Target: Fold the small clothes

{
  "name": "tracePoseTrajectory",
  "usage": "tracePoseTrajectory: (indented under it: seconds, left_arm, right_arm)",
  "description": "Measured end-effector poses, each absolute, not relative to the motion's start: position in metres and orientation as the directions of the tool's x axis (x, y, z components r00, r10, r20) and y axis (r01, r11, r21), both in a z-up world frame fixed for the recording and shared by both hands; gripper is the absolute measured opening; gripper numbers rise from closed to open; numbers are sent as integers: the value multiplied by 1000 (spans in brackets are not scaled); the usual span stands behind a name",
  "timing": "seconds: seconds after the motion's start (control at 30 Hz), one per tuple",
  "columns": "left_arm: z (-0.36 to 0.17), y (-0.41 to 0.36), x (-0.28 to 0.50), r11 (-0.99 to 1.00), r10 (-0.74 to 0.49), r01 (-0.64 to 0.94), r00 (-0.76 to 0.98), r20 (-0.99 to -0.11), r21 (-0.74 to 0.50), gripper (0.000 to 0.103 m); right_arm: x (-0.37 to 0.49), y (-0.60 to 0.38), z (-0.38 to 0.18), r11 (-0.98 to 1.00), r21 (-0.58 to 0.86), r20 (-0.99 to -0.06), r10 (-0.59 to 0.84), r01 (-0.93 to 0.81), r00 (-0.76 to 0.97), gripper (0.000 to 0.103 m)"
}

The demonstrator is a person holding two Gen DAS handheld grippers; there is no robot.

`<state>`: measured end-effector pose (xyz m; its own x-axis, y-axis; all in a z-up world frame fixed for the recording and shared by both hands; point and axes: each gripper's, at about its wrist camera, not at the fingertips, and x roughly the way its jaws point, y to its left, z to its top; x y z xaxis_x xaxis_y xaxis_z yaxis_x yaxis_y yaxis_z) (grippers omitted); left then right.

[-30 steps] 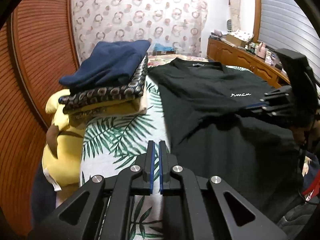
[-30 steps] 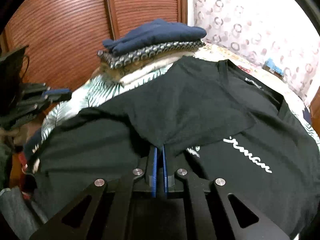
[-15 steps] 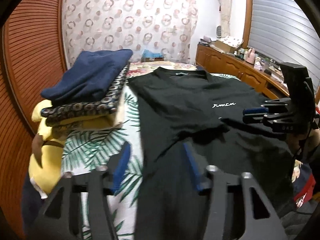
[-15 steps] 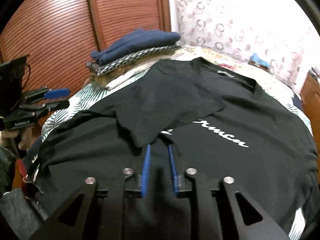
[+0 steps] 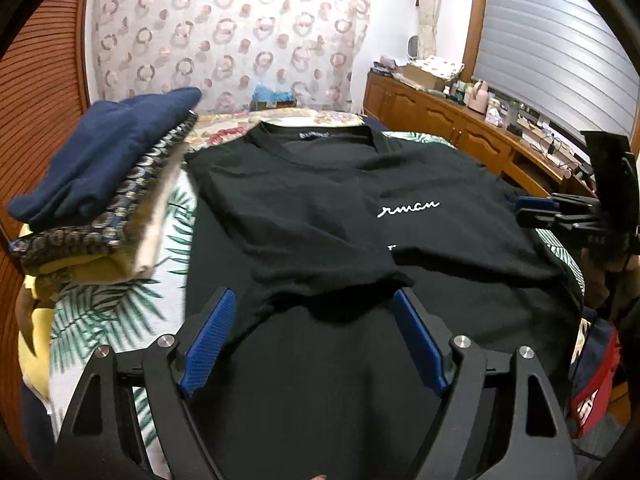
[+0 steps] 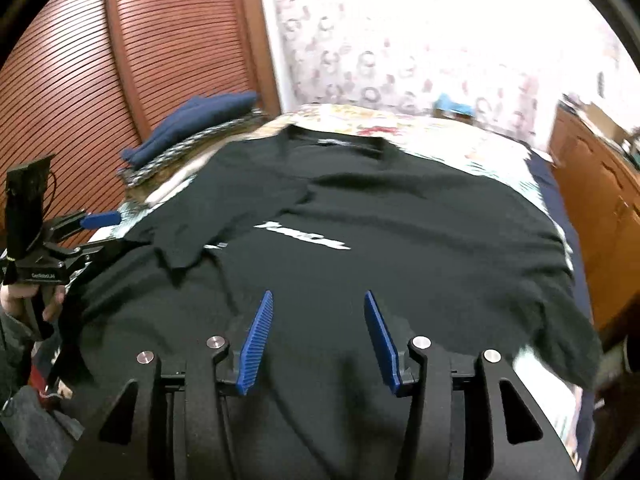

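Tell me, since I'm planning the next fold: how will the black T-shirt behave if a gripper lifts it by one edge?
The black T-shirt will probably droop; its folded-in sleeve already lies limp and rumpled. It looks thin and light, so one edge should lift easily. Dragging it would likely bunch it on the leaf-print bedsheet, and the sleeve fold may fall open.
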<state>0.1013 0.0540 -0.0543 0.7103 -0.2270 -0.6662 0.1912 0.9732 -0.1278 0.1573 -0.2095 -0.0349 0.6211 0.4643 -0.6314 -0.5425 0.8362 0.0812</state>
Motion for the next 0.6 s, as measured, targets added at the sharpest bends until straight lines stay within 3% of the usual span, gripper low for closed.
tracePoseTrajectory:
  seconds: [0.6]
  left_arm:
    - [-78,2,141,963,-235,253,626,-744,-91,82]
  right_arm:
    - [166,-284,-42,960,136,-641,273,-243,718,50]
